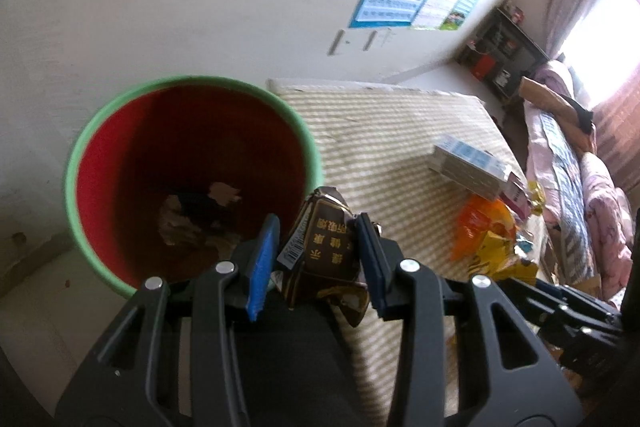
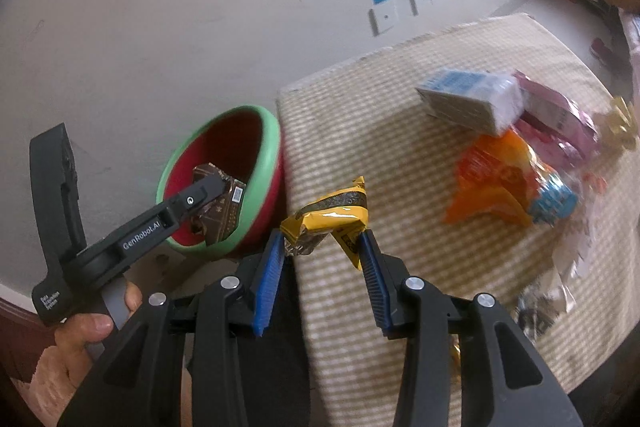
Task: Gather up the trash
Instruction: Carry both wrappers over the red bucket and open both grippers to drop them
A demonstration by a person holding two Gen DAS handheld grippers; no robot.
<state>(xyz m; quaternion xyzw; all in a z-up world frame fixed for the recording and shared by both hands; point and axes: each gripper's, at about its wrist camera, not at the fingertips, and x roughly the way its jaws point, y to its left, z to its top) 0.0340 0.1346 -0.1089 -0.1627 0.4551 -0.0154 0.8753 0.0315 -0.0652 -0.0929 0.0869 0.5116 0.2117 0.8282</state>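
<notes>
left tool (image 1: 316, 247) clamped on brown wrapper (image 1: 320, 251), right tool (image 2: 322, 259) clamped on yellow wrapper (image 2: 332, 217), bin (image 1: 192, 83) contents dim

Crumpled brown wrapper (image 1: 320, 247) over red bin (image 1: 192, 183), yellow wrapper (image 2: 332, 215) above striped mat's edge

Two grippers are working here, the left gripper (image 1: 316, 247) and the right gripper (image 2: 322, 259), each gripping one wrapper: one brown wrapper (image 1: 320, 247), one yellow wrapper (image 2: 328, 219). One bin (image 1: 192, 83) is standing by, and one blue-and-white box (image 2: 472, 99) is lying there.
</notes>
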